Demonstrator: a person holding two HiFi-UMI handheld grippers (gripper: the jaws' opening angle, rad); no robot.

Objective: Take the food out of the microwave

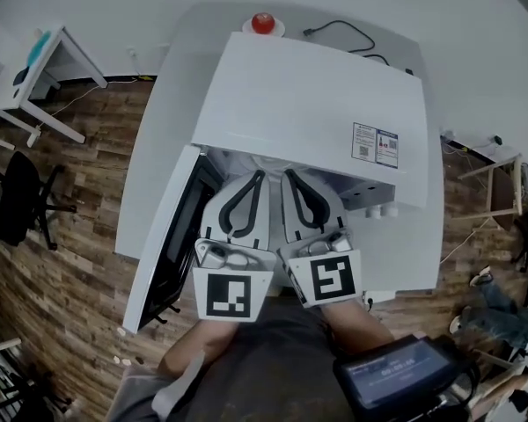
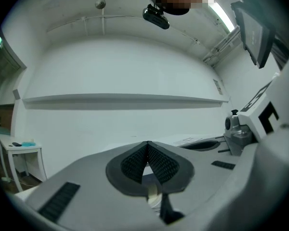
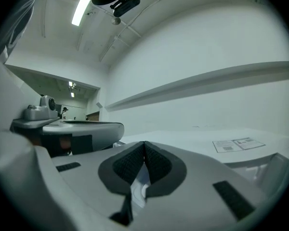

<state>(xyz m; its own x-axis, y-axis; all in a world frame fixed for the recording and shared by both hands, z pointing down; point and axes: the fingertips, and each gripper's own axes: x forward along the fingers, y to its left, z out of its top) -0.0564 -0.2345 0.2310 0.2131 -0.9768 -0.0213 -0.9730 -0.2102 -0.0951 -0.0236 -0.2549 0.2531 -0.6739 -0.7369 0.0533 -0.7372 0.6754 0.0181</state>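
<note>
The white microwave [image 1: 317,104] stands on a white table [image 1: 150,192], its door [image 1: 163,253] swung open to the left. Both grippers point level into the oven's mouth, side by side. The tips of my left gripper [image 1: 257,176] [image 2: 147,143] and right gripper [image 1: 290,176] [image 3: 144,143] reach just under the oven's top edge. Each pair of ribbed pads meets at the tip, so both are shut. Something pale and rounded [image 2: 153,192] [image 3: 140,189] shows below each pair of pads; I cannot tell what it is. No food shows inside the oven.
A red round thing on a white dish [image 1: 262,23] sits behind the microwave, next to a black cable [image 1: 343,33]. A dark screen device [image 1: 405,381] hangs at my lower right. An office chair [image 1: 22,200] and a small white table [image 1: 44,69] stand on the wooden floor, left.
</note>
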